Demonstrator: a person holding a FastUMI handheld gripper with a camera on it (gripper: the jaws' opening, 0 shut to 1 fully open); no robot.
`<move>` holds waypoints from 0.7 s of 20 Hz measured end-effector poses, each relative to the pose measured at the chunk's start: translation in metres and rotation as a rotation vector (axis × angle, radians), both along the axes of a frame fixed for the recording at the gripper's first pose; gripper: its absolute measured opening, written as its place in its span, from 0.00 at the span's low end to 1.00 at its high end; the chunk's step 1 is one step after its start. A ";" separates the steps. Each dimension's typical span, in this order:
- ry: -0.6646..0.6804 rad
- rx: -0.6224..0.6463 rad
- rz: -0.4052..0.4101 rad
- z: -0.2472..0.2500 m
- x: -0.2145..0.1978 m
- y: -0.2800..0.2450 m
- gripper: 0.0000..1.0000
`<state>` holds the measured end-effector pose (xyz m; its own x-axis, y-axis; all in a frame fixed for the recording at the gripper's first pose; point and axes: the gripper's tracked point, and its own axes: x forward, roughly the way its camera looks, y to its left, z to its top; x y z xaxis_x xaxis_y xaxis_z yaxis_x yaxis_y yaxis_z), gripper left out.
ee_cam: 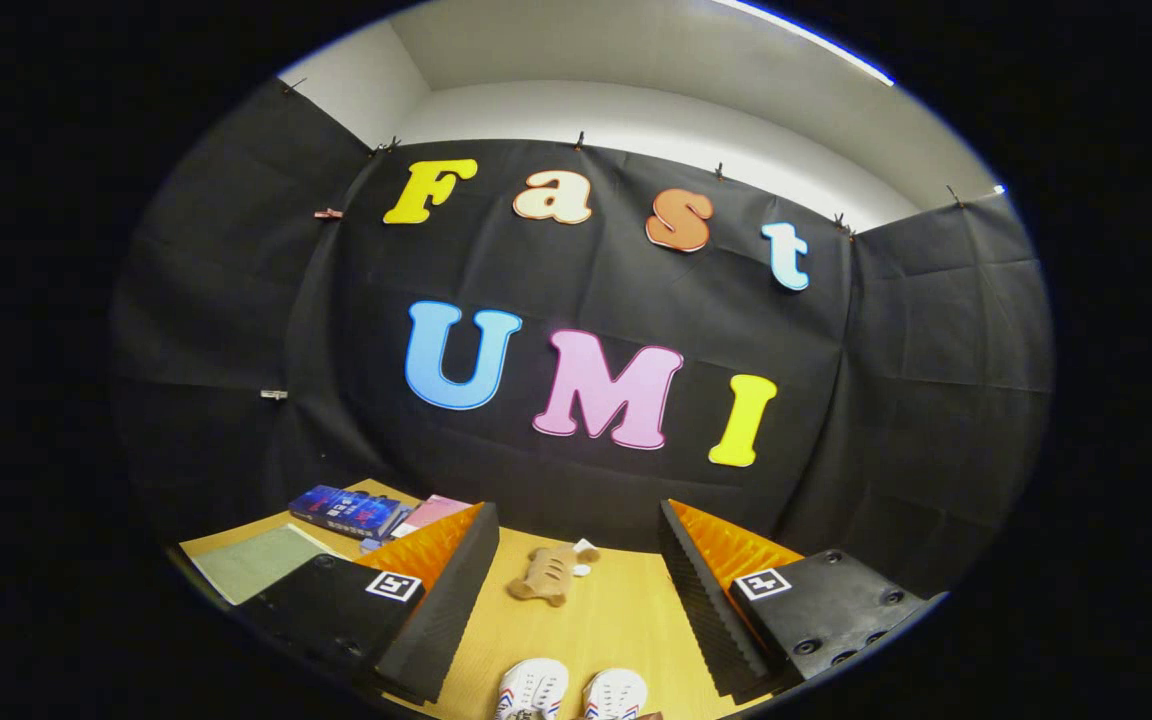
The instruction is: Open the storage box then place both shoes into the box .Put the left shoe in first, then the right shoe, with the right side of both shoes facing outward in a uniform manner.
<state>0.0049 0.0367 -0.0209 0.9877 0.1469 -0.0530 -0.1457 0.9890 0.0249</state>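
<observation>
The gripper (576, 590) is hovering above a light wooden table (626, 630) with its two fingers (446, 590) spread wide apart, gripping nothing; their ridged orange-and-black pads are facing each other across an open gap. Low in that gap, near the bases of the fingers, the toes of two white shoes (572, 690) are showing side by side, each carrying red and blue stripes along its side (the heels are cut off from sight, so which one is left or right cannot be told). Farther ahead, between the fingertips and close to the black cloth wall, a small tan plush toy (546, 575) is lying on the tabletop with a little white piece just beside it. Off beyond the left finger, a dark blue book (348, 510) is resting on the table's far corner, with a pink book (433, 513) touching it on the inner side and a pale green mat (251, 562) lying flat nearer the camera. The camera is pointing mostly at the wall, slightly downward.
</observation>
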 end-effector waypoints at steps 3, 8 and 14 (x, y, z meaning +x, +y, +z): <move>0.060 0.103 0.154 -0.016 0.000 0.038 0.97; 0.347 0.362 0.523 -0.076 -0.030 0.120 0.99; 0.764 0.759 0.706 -0.157 -0.061 0.176 0.98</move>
